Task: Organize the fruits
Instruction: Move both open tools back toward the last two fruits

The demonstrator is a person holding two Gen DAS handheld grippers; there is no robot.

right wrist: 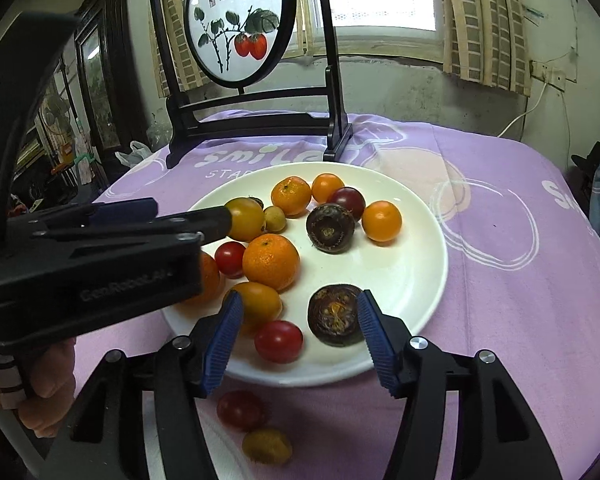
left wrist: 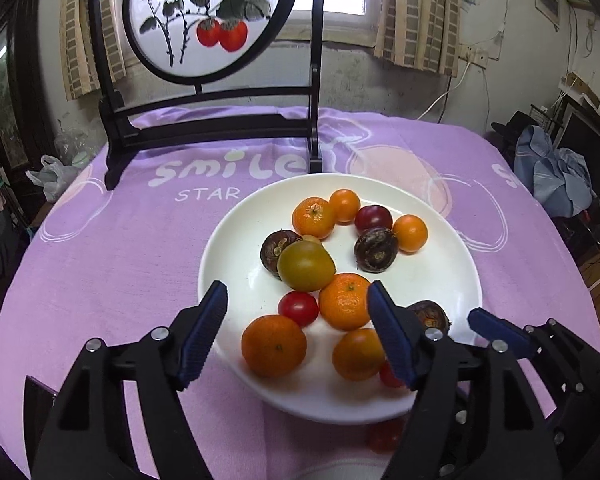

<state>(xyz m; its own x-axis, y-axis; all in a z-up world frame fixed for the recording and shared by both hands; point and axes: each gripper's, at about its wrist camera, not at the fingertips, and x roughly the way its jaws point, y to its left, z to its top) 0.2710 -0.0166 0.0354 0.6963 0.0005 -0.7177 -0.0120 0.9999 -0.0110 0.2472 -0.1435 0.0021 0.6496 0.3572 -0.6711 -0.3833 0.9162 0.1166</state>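
A white plate (left wrist: 236, 236) (right wrist: 416, 264) on the purple cloth holds several mandarins, small orange, red and yellow-green tomatoes, and dark brown water chestnuts. My left gripper (left wrist: 296, 295) hangs open over the plate's near side, with a red cherry tomato (left wrist: 298, 308) and a mandarin (left wrist: 345, 301) between its blue pads; neither pad presses on them. My right gripper (right wrist: 299, 300) is open too, astride a red tomato (right wrist: 278, 341) and a water chestnut (right wrist: 334, 316) that sits close by its right pad. The left gripper (right wrist: 188, 220) shows side-on in the right wrist view.
A red tomato (right wrist: 240, 410) and a yellowish one (right wrist: 266, 446) lie off the plate, just below its near rim, by a white surface. A black-framed round painted screen (left wrist: 208, 20) stands at the table's back. A hand (right wrist: 40, 396) holds the left gripper.
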